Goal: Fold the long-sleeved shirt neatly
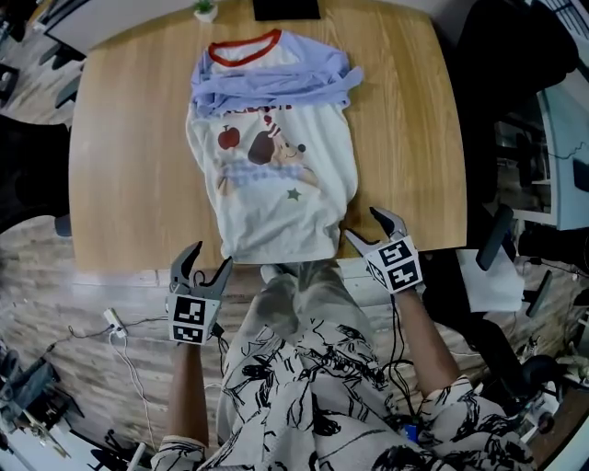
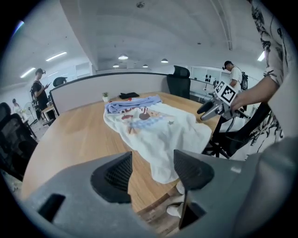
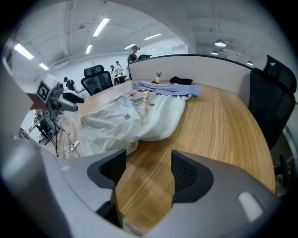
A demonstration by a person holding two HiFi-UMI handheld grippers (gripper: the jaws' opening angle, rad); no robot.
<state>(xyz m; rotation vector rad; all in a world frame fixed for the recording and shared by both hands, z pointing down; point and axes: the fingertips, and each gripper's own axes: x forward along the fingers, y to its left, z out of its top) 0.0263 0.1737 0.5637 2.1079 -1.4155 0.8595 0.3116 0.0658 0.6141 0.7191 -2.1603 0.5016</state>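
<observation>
The long-sleeved shirt (image 1: 276,184) lies flat on the wooden table (image 1: 129,166), red collar (image 1: 244,51) at the far end. Its light blue sleeves (image 1: 276,83) are folded across the chest, and the white body carries a cartoon print. The hem reaches the table's near edge. My left gripper (image 1: 201,262) hangs just off that edge, below the hem's left corner, open and empty; from its own view (image 2: 151,174) the shirt (image 2: 153,125) is ahead. My right gripper (image 1: 373,230) is at the hem's right corner, open over bare wood (image 3: 148,169), with the shirt (image 3: 139,116) to its left.
A small potted plant (image 1: 204,9) and a dark object (image 1: 285,9) sit at the table's far edge. Black office chairs (image 3: 272,93) stand to the right. Cables (image 1: 115,322) lie on the floor at the left. Several people stand far off in the room.
</observation>
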